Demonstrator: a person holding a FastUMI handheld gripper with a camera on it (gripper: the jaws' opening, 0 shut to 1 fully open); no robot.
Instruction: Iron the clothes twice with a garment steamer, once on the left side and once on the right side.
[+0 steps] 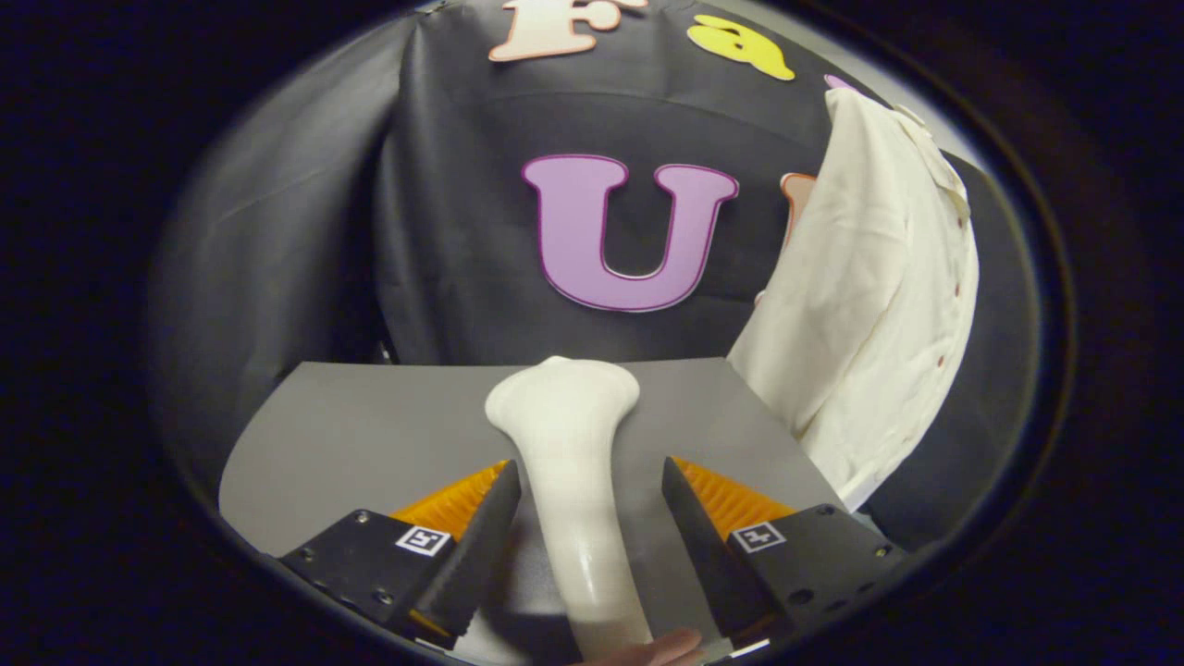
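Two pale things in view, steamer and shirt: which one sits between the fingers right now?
The white garment steamer stands between the open fingers of the hand-held gripper, apparently untouched by either. The cream shirt hangs beyond them to the right, past the grey table.

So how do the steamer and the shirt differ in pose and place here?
The steamer lies flat on the grey table, between the open fingers of the gripper, which do not press on it; the shirt hangs upright beyond them, beside the table. The steamer looks smooth and rigid, the shirt creased and soft. Both are off-white.
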